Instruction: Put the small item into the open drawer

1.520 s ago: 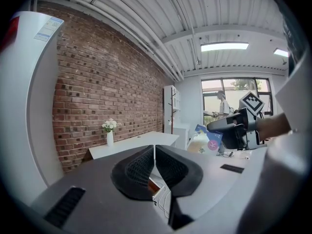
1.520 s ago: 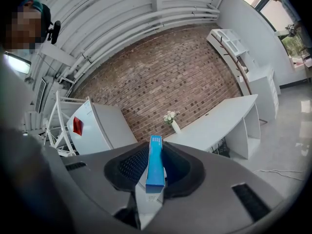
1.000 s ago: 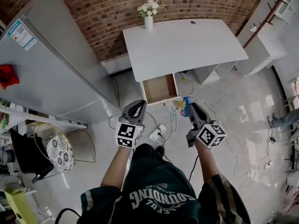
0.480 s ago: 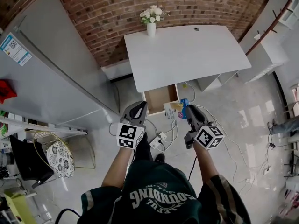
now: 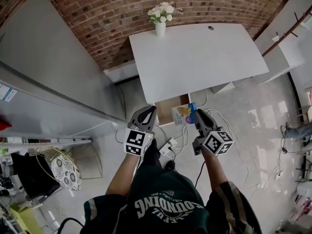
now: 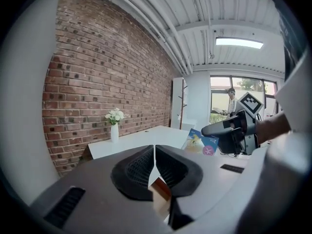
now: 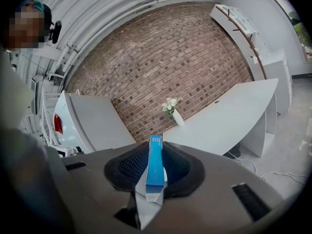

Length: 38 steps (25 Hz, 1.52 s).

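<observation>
The open drawer [image 5: 165, 110] shows its wooden inside under the front edge of the white desk [image 5: 195, 52]. A small flat blue box [image 5: 184, 114] is held upright in my right gripper [image 5: 197, 114], which is shut on it; in the head view it overlaps the drawer's right side. In the right gripper view the blue box [image 7: 155, 167] stands edge-on between the pads of my right gripper [image 7: 155, 165]. My left gripper [image 5: 148, 112] is shut and empty, just left of the drawer's front. In the left gripper view my left gripper [image 6: 154, 155] has its jaws together, with the blue box [image 6: 201, 141] off to the right.
A white vase of flowers [image 5: 160, 21] stands at the desk's back edge. A power strip with cables [image 5: 168, 147] lies on the floor below the drawer. A large grey cabinet [image 5: 58, 82] fills the left. A patterned stool [image 5: 63, 172] stands at lower left.
Both grippers and the view have come closer to the desk. The blue box, earlier in front of the drawer's right corner, now overlaps the drawer. Both grippers stay shut.
</observation>
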Each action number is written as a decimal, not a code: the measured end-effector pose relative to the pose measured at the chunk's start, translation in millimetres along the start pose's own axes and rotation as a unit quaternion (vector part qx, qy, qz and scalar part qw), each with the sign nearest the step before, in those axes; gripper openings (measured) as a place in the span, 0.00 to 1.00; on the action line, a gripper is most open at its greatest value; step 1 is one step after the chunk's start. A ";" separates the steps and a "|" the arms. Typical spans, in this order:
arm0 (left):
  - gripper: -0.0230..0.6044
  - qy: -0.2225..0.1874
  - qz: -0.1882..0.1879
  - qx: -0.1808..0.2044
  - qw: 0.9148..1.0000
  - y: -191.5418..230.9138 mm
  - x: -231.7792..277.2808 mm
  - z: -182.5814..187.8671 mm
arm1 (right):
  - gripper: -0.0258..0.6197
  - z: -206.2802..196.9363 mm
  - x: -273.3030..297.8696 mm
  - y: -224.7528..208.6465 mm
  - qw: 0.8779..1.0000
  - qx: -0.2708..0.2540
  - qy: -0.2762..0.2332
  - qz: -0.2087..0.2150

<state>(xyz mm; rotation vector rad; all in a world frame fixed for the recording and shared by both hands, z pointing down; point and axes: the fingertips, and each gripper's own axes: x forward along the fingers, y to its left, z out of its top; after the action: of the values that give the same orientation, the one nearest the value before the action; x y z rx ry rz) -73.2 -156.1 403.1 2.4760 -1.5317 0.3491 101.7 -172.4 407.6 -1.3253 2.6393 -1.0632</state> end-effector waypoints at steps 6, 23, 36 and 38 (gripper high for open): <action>0.07 0.016 -0.011 -0.009 1.000 15.1 13.5 -18.8 | 0.20 -5.2 21.4 -1.5 1.000 0.003 0.004 -0.006; 0.07 0.045 -0.048 -0.019 0.998 16.0 32.5 -69.1 | 0.20 -34.7 43.8 -18.5 1.000 -0.006 0.009 -0.023; 0.07 0.085 -0.076 -0.019 0.993 16.3 51.9 -110.8 | 0.20 -76.2 76.5 -54.6 1.000 -0.009 0.021 -0.019; 0.07 0.089 -0.076 -0.025 0.993 19.0 53.7 -120.3 | 0.20 -89.3 84.0 -62.3 0.999 -0.009 0.029 -0.022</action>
<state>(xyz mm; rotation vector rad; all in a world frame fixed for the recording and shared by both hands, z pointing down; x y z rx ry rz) -77.9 -174.0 534.9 2.4307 -1.2584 0.4846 66.1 -207.2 535.8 -1.3826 2.6787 -1.1031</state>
